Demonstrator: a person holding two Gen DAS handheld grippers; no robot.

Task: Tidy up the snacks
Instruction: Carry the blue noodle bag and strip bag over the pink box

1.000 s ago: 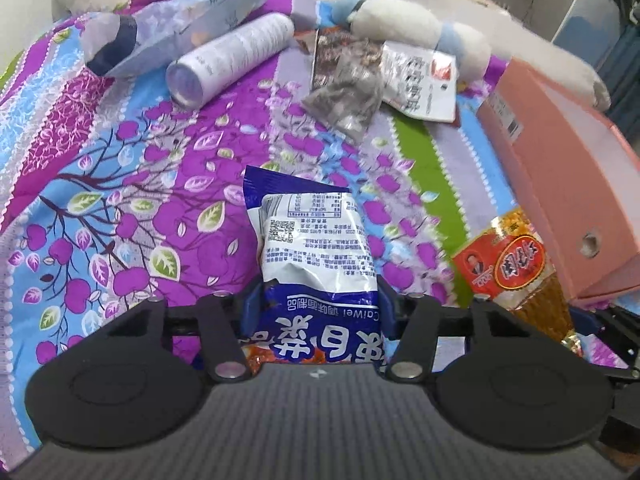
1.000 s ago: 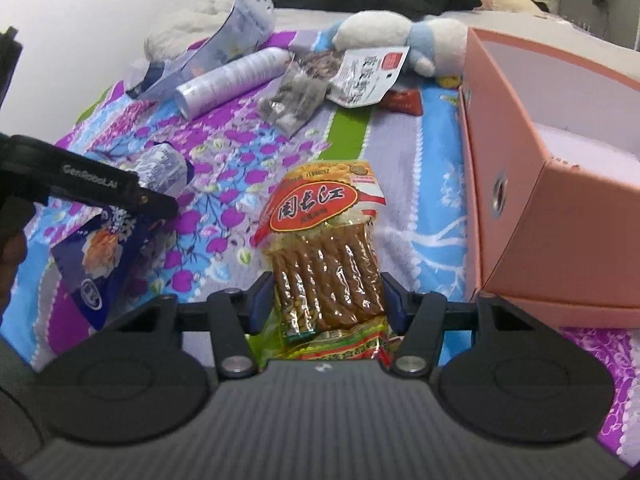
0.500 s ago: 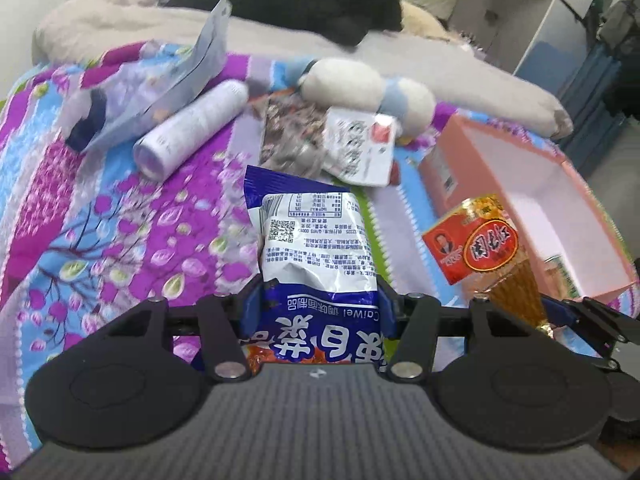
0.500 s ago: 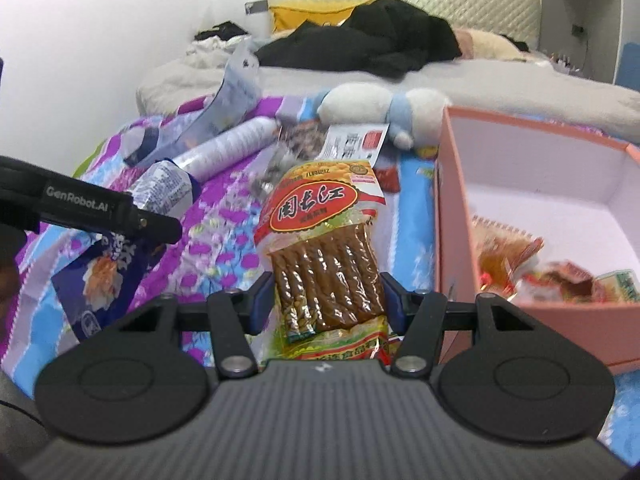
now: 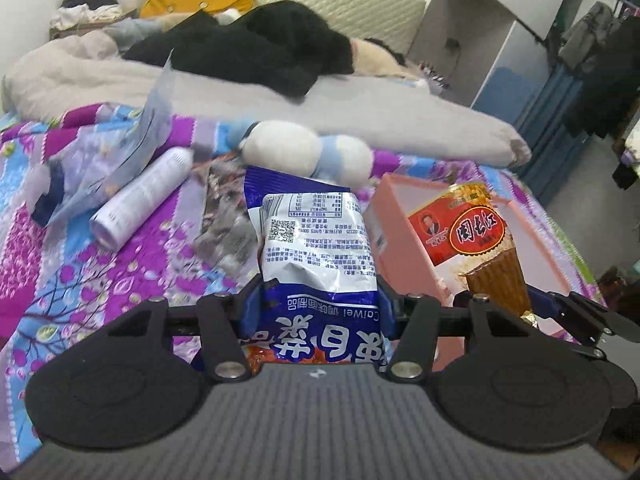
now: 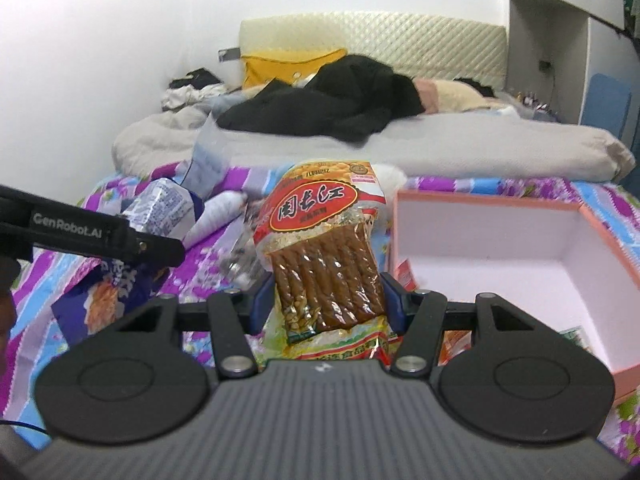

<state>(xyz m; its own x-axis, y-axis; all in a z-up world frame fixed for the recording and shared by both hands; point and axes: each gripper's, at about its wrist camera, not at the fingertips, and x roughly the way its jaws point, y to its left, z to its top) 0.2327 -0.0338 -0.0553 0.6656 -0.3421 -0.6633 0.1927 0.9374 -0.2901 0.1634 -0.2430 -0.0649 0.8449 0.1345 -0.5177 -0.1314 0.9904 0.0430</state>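
Note:
My left gripper (image 5: 318, 306) is shut on a blue and white snack bag (image 5: 316, 240), held up above the bed. My right gripper (image 6: 326, 300) is shut on a clear packet of brown sticks with a red label (image 6: 324, 248), also lifted. That packet (image 5: 476, 240) shows at the right of the left wrist view, in front of the pink box (image 5: 394, 216). From the right wrist view the blue bag (image 6: 160, 208) hangs at the left under the left gripper's arm (image 6: 92, 236). The open pink box (image 6: 500, 240) lies just right of the packet, with a few snacks at its near end.
On the purple flowered bedspread (image 5: 80, 264) lie a white tube (image 5: 140, 200), a crinkled blue and white wrapper (image 5: 120, 156), a dark clear packet (image 5: 228, 216) and a white and blue plush toy (image 5: 308, 152). A grey quilt (image 5: 360, 108) and black clothes (image 5: 260, 52) lie behind.
Both grippers have risen with their packets still held and tipped up toward level, so the bedspread has sunk in view, the headboard has appeared and the box's inside shows.

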